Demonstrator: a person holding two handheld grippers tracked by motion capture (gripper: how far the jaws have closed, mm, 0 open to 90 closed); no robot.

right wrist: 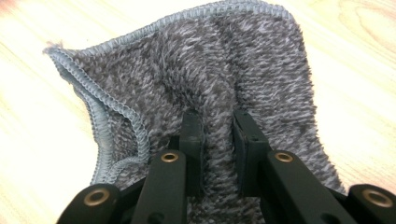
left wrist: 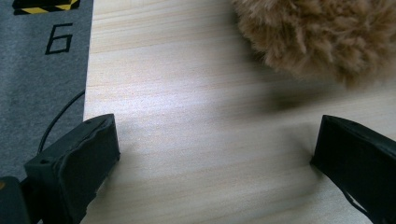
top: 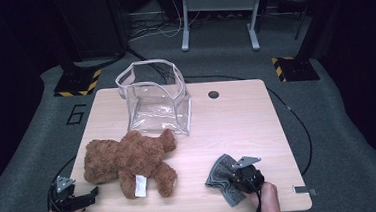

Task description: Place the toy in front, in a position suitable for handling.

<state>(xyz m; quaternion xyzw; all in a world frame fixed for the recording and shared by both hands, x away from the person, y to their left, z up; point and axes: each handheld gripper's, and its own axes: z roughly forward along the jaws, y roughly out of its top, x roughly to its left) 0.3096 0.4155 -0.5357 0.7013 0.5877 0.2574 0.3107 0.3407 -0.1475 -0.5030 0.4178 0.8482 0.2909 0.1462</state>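
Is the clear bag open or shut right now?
Open. The clear bag stands upright on the table, its rim spread wide, nothing visible inside.

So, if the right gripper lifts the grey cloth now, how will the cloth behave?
The grey cloth will probably hang limp: a fold of it already bunches between the jaws of the right gripper. It looks fluffy and thin, so likely light. Its fuzzy pile should resist slipping, though the pinch holds only one ridge.
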